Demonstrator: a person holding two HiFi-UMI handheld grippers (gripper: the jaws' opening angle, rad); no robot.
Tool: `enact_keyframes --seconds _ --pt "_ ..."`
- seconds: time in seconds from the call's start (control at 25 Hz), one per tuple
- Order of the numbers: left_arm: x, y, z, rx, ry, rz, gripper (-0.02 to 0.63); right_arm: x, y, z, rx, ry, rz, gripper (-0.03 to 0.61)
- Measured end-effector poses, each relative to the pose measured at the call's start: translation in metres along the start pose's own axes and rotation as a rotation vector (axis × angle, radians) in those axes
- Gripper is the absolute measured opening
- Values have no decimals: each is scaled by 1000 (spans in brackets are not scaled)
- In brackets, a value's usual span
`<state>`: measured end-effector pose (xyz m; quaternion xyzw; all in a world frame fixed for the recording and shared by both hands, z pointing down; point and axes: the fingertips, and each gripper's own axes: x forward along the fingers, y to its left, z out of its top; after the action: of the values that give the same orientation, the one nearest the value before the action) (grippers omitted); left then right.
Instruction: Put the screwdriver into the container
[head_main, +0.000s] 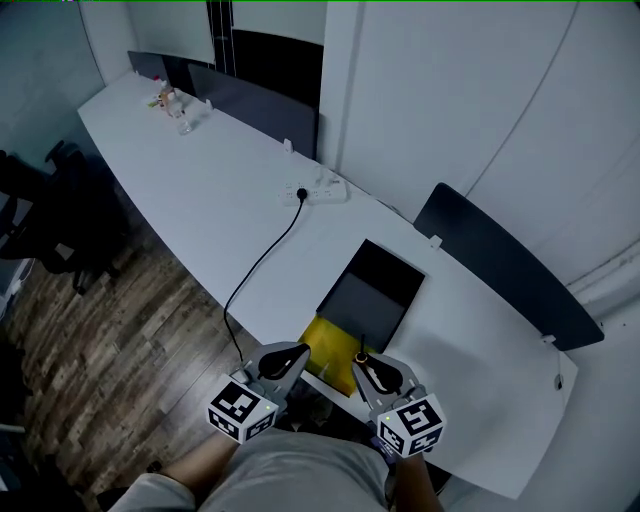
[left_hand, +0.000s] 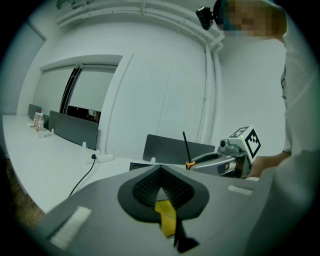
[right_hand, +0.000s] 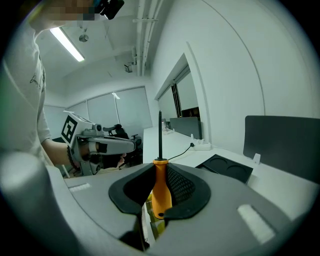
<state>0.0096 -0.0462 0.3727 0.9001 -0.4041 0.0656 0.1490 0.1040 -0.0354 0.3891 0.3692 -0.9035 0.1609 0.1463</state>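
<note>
Screwdriver (right_hand: 161, 192): orange handle pinched in the right gripper (right_hand: 160, 174), shaft sticking out past the jaw tips, over the table's (head_main: 180, 190) near edge. Just below is a yellow container (head_main: 333, 345), with a black tray (head_main: 375, 288) just behind it. Left gripper (left_hand: 160, 174) alongside, jaws pressed together, nothing between them. Black cable (head_main: 262, 262) runs at left to a power strip (head_main: 318, 192).

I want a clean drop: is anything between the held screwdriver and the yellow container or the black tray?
Nothing visible. The right gripper has its jaws shut on the screwdriver, upright, just above the yellow container. The black tray lies open beyond it, and the left gripper is off to the side.
</note>
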Motion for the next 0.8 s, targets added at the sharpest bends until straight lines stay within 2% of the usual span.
enact_keyframes --seconds 0.8 --pt "14 43 3 12 42 -82 0 37 -4 -7 20 90 -76 86"
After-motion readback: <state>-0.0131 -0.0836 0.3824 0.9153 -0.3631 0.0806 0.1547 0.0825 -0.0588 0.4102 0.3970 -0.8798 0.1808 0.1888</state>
